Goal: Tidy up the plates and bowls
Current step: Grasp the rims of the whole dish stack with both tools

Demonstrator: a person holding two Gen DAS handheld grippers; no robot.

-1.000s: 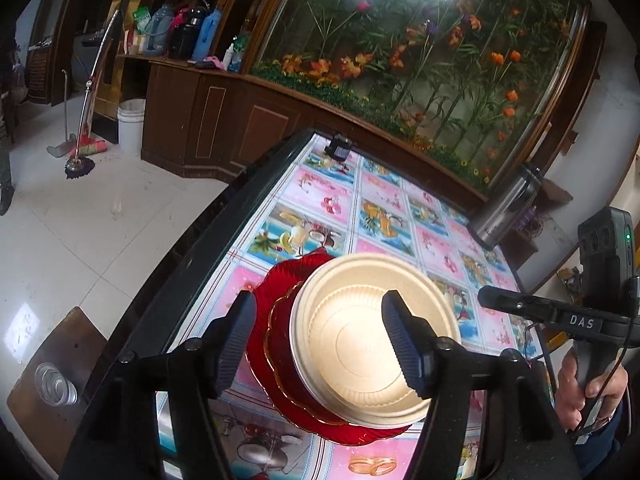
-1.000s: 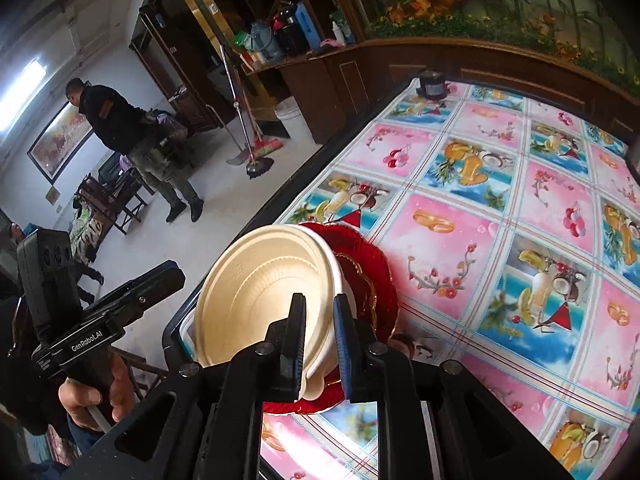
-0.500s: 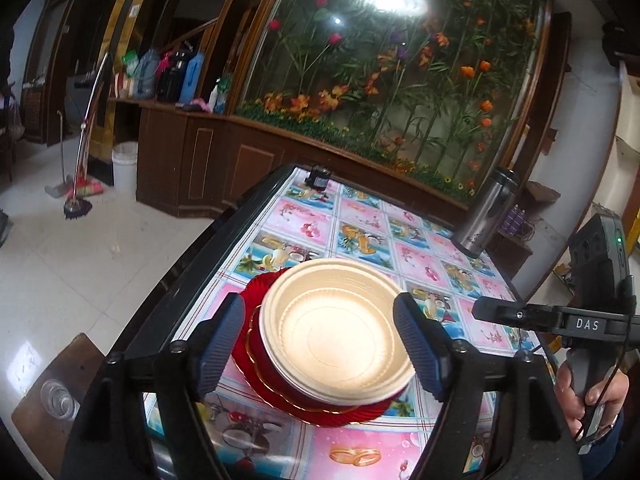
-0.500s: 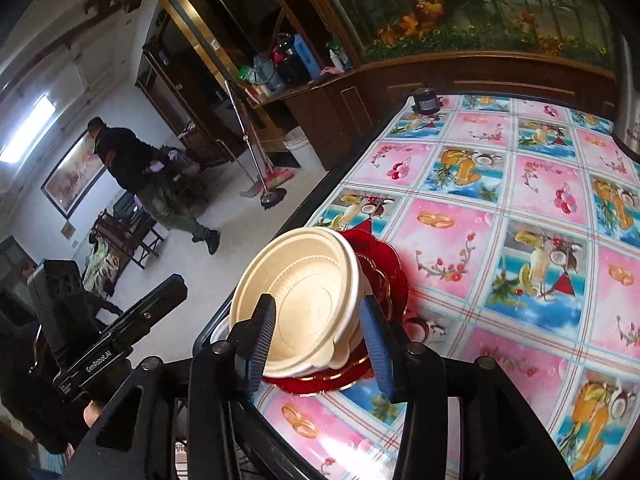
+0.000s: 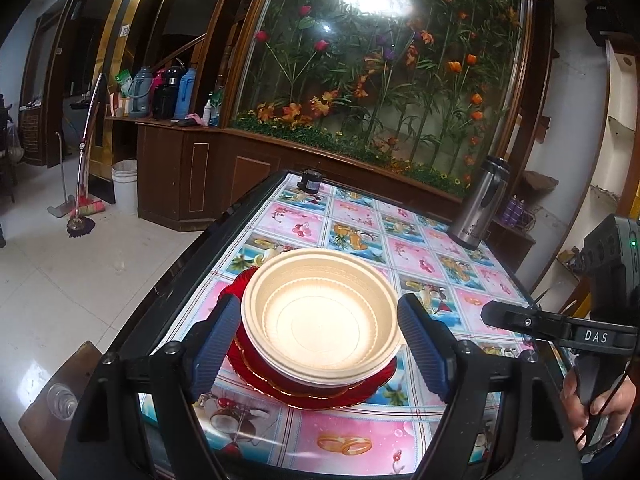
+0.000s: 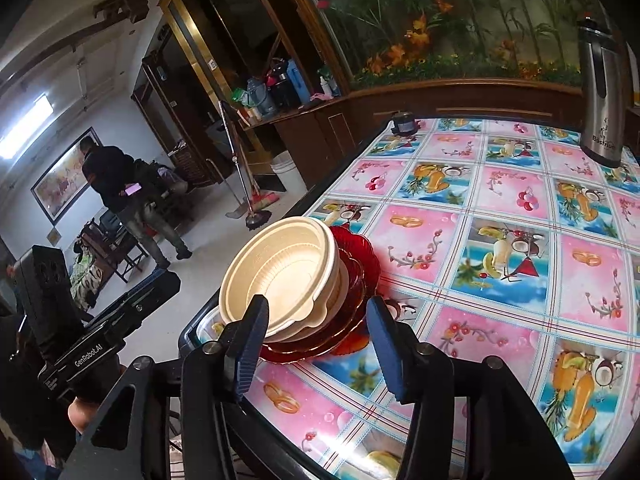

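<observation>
**Bowls Sat on Red Plates, and Both My Grippers Were Empty**

Behind the table stood a big glass wall (image 5: 380,80) full of bright flowers and green stems. Low brown cabinets (image 5: 192,176) ran along under it. On the white floor at the left, a mop (image 5: 80,216) leaned by a white bucket (image 5: 125,184).

Close to me was the table (image 5: 360,216), covered with a cloth of pink and blue fruit pictures. A cream bowl (image 5: 320,316) sat on top of the stack near the table's left edge. Under it I saw another cream bowl rim, and under that the red plates (image 5: 328,394) with wavy gold edges.

My left gripper (image 5: 320,344) was wide open, with one blue finger on each side of the bowl. It held nothing. I could not tell if its fingers brushed the rim.

My right gripper (image 6: 316,344) was opening. Its blue fingers (image 6: 250,344) stood apart, just near the stack, with only the near edge of the plates showing between them. It held nothing too.

A shiny metal flask (image 6: 600,96) stood upright at the far right of the table. A small black thing (image 6: 403,123) sat at the far edge. A person (image 6: 120,196) in dark clothes stood far off to the left.
</observation>
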